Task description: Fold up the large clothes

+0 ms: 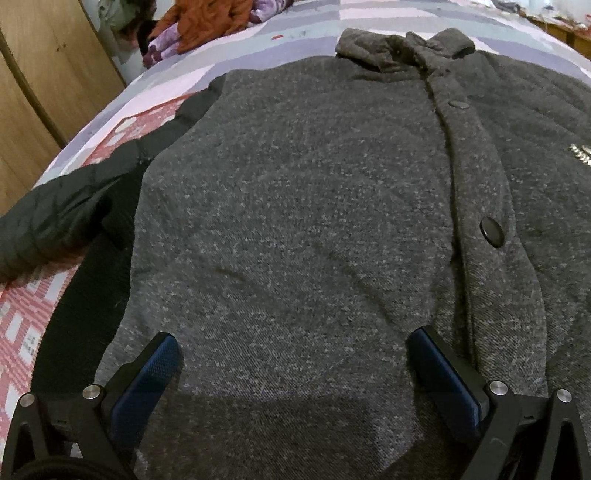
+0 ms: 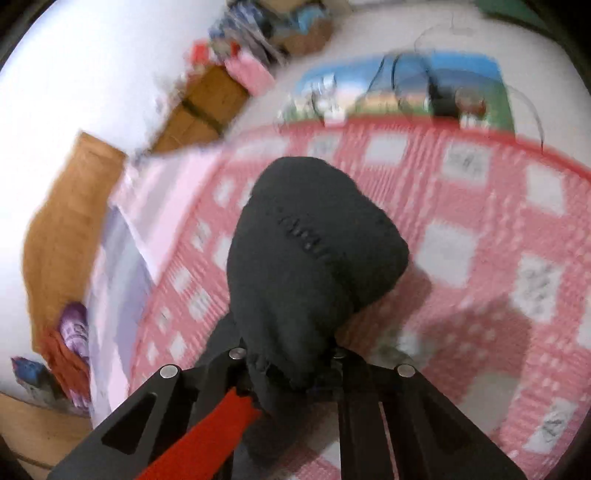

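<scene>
A large grey speckled jacket [image 1: 295, 192] with black buttons and black quilted sleeves lies flat, front up, on the bed, collar at the far end. Its left sleeve [image 1: 55, 218] stretches out to the left. My left gripper [image 1: 293, 350] is open and rests low over the jacket's lower front, blue-padded fingers [image 1: 155, 369] wide apart with cloth between them. My right gripper [image 2: 291, 365] is shut on the black sleeve cuff [image 2: 310, 251], which bulges up in front of the camera above the bedspread. Its fingertips are hidden by the cloth.
The bed has a pink and white checked spread [image 2: 480, 229] and a lilac sheet [image 1: 258, 40]. Orange and purple clothes [image 1: 207, 26] lie at the far corner. A wooden wardrobe [image 1: 40, 92] stands left. Cluttered shelves [image 2: 266, 40] and a poster [image 2: 402, 88] line the wall.
</scene>
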A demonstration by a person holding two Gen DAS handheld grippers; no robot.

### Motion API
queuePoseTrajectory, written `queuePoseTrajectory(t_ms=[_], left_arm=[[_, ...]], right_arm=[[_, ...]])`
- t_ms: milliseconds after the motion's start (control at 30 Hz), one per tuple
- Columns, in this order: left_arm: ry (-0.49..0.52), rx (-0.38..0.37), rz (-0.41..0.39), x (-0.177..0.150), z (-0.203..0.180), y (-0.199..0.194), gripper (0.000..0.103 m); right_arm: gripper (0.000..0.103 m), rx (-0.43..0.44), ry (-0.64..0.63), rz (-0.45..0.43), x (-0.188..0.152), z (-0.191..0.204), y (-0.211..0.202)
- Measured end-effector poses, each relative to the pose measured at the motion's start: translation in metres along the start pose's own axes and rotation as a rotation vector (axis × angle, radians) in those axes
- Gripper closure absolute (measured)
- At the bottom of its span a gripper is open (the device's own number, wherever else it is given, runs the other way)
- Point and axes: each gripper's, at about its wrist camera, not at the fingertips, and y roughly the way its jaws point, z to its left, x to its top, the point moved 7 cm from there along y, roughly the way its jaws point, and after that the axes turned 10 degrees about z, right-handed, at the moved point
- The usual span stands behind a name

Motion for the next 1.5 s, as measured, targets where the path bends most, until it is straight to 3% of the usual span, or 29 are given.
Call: queuePoseTrajectory(t_ms=[100,300,467,600,700,800,1067,1233,1333,1433,1500], left_arm=[[-0.005,-0.003,0.006,0.0,0.001,0.001,0.0],[-0.001,-0.017,0.045,0.003,0.003,-0.002,0.0],[0.013,-0.067,0.049,0.003,0.001,-0.016,0.0],[0.05,-0.105,-0.001,0.003,0.004,-0.039,0.0],[0.069,-0.136,-0.016,0.0,0.017,-0.056,0.0],[0.058,-0.162,-0.024,-0.005,0.04,-0.068,0.0],[0.096,-0.164,-0.042,-0.023,0.115,-0.081,0.0],[0.121,-0.172,-0.042,-0.036,0.145,-0.077,0.0],[0.129,-0.177,-0.044,-0.044,0.159,-0.073,0.0],[0.113,-0.198,-0.035,-0.048,0.171,-0.066,0.0],[0.098,-0.205,-0.029,-0.047,0.177,-0.061,0.0]], right_arm=[[0.091,-0.083,0.006,0.059,-0.013,-0.015,0.009],[0.091,-0.125,-0.079,-0.027,-0.011,0.017,-0.016],[0.09,-0.223,-0.396,-0.179,-0.021,0.096,-0.063],[0.09,-0.233,-0.635,-0.317,-0.061,0.177,-0.102],[0.09,-0.194,-0.787,-0.358,-0.11,0.236,-0.112],[0.09,-0.137,-0.936,-0.351,-0.18,0.295,-0.106],[0.09,-0.008,-1.237,-0.171,-0.402,0.408,-0.03],[0.09,-0.009,-1.335,-0.064,-0.52,0.445,0.029],[0.09,-0.08,-1.424,0.024,-0.582,0.453,0.069],[0.085,-0.181,-1.48,0.125,-0.622,0.447,0.108],[0.083,-0.179,-1.477,0.105,-0.63,0.444,0.108]])
